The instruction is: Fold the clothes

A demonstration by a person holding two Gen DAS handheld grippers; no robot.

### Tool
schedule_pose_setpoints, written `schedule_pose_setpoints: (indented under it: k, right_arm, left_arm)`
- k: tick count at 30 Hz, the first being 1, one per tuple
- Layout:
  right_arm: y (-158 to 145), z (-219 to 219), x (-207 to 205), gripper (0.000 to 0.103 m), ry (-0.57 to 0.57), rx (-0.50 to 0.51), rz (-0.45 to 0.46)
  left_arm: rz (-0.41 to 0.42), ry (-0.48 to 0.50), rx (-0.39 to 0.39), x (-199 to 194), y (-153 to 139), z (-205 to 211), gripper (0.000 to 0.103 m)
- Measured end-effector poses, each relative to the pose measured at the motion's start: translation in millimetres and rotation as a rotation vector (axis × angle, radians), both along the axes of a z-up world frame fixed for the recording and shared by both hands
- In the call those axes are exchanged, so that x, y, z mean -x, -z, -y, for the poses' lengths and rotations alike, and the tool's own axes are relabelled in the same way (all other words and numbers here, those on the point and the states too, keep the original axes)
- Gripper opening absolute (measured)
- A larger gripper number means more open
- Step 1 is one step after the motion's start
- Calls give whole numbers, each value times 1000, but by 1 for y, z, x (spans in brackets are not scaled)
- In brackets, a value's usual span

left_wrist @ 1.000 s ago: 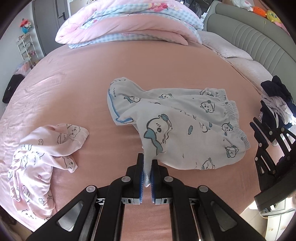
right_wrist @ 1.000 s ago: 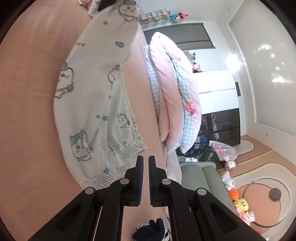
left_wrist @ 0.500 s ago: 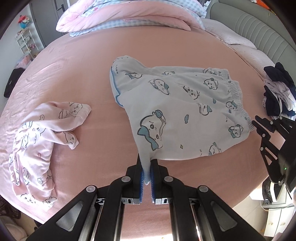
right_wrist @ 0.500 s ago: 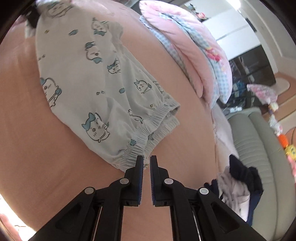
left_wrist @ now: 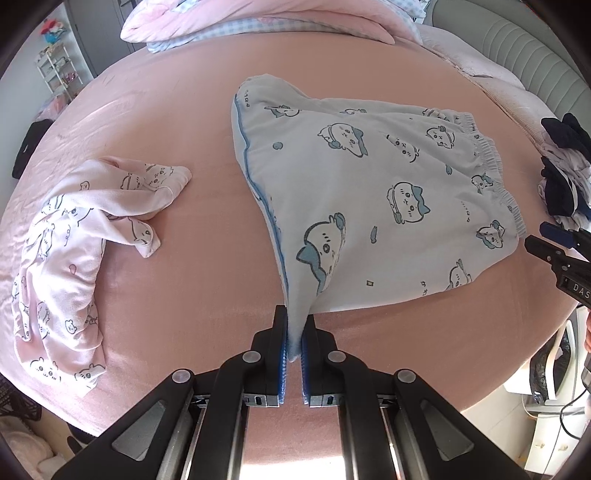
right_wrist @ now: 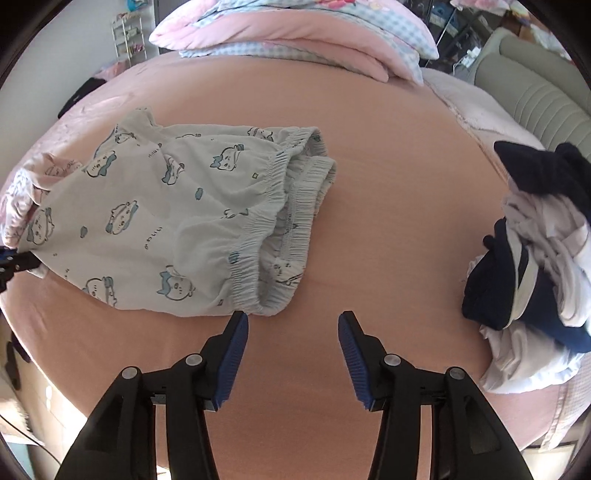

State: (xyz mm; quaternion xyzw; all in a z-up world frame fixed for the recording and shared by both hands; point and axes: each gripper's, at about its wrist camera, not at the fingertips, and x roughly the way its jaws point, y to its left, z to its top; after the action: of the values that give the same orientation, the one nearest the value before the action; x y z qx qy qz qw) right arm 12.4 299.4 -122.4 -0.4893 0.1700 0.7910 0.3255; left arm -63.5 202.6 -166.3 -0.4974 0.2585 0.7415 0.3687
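Note:
White pyjama shorts (left_wrist: 369,192) with blue cartoon prints lie spread on the pink bed. My left gripper (left_wrist: 294,332) is shut on a hem corner of the shorts and pulls it taut toward the near edge. In the right wrist view the shorts (right_wrist: 166,221) lie left of centre, elastic waistband nearest. My right gripper (right_wrist: 291,325) is open and empty, just in front of the waistband corner, not touching it. The right gripper also shows at the right edge of the left wrist view (left_wrist: 554,247).
A crumpled pink printed garment (left_wrist: 81,236) lies on the left of the bed. A pile of navy and white clothes (right_wrist: 535,243) sits at the right. A pink and blue checked duvet (right_wrist: 295,29) lies at the far side. A grey headboard (left_wrist: 517,44) is at the right.
My right gripper has opened and swung round to face the waistband. My left gripper has pulled the shorts' corner nearer, stretching them flatter.

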Motion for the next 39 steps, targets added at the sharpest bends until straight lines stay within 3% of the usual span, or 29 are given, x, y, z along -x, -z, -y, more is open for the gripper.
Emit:
schedule_pose_setpoints:
  k: [7, 12, 14, 19, 22, 25, 35, 39]
  right_arm:
    - [12, 9, -13, 50, 6, 37, 15]
    - [2, 9, -23, 50, 33, 97, -40]
    - [1, 9, -29, 50, 53, 183, -96]
    - [29, -3, -51, 51, 200, 570, -337]
    - [41, -10, -59, 51, 315, 684, -469]
    - [45, -18, -59, 51, 359, 701, -518]
    - [47, -32, -45, 51, 383, 654, -530]
    - [48, -38, -39, 56, 372, 643, -531]
  left_arm:
    - [-6, -10, 22, -3, 6, 3, 5]
    - [-9, -27, 35, -4, 11, 6, 5]
    - [-15, -33, 41, -6, 12, 6, 5]
    - [-47, -8, 57, -14, 14, 0, 5]
    - [-53, 8, 53, -17, 13, -1, 5]
    - [-46, 9, 49, -17, 14, 0, 5]
    - [-30, 13, 52, -19, 16, -4, 5]
    - [-27, 14, 59, -21, 18, -7, 5]
